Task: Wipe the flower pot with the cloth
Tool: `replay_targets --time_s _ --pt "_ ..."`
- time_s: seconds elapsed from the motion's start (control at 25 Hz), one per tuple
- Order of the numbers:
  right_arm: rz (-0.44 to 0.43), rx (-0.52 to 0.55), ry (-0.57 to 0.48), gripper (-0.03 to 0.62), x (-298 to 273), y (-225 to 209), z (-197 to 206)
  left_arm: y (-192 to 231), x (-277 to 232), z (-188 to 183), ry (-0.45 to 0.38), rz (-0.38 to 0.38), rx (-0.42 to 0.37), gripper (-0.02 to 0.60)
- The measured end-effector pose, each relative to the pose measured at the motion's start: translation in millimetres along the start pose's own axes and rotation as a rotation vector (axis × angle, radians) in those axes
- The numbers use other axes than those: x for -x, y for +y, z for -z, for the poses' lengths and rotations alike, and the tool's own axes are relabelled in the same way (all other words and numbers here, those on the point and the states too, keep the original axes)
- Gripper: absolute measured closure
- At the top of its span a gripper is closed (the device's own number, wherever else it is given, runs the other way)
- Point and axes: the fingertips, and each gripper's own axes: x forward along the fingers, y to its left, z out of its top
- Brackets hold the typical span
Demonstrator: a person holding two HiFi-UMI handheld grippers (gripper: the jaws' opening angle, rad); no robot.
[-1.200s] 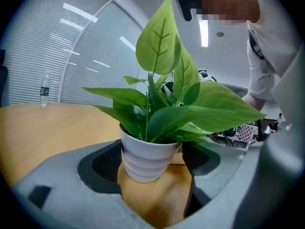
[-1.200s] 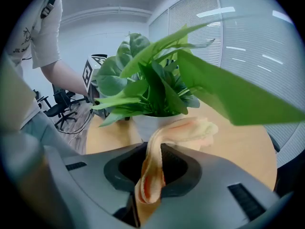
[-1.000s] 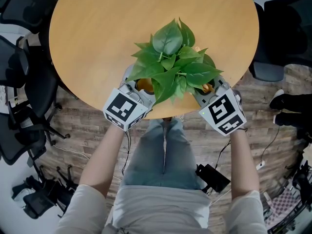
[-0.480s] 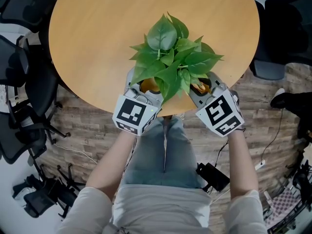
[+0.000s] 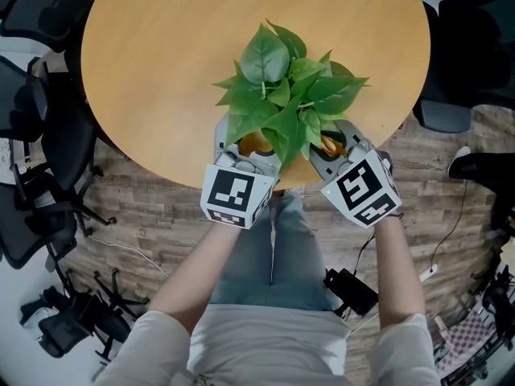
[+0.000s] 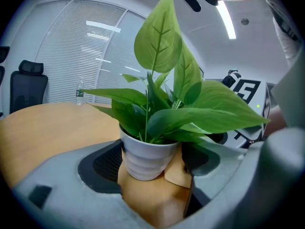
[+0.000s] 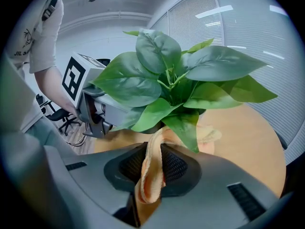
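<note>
**Head view.** The plant [image 5: 282,87] is standing near the 6 o'clock rim of the table [image 5: 145,71], its leaves [image 5: 326,95] hiding the pot. The left gripper [image 5: 245,151] is now lying at about 6 o'clock of the plant, having swung there from 7 o'clock within the last second. The plant has turned with it and crept slightly toward 11 o'clock. The right gripper [image 5: 332,145] is keeping its post at 4 o'clock. Judging from this, the pot is being rotated to bring a fresh stretch of wall to the cloth. Bare tabletop is lying open from 9 through 12 to 3 o'clock. The near rim is leaving little margin, and chairs [image 5: 32,135] are crowding the floor at 9 o'clock.

**Left gripper view.** The jaws are standing wide on the white pot [image 6: 145,154], with the pads appearing to bear on its upper wall at 9 and 3 o'clock.

**Right gripper view.** The jaws are pinching the orange cloth [image 7: 151,175], which is trailing toward 12 o'clock under the leaves to the pot.
</note>
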Motion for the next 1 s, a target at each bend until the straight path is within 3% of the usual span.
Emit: replay_targets --time_s 0.36,0.56,0.72,1.0 --pt "-0.001 -0.021 -0.016 0.528 0.1 -2.6 2.9 0.4 -1.2 -1.1 -0.013 0.027 -0.007 0.179" --pt "0.009 -0.026 -0.01 0.528 6.6 -6.9 8.0 2.0 2.9 -0.7 0.007 0.095 -0.048 0.179" --pt "0.019 -0.042 -0.009 0.528 11.4 -11.0 12.0 9.1 7.6 -2.1 0.02 0.216 -0.098 0.176" --pt "0.023 -0.055 -0.009 0.528 15.4 -13.5 15.6 12.6 12.4 -12.0 0.053 0.538 -0.196 0.146"
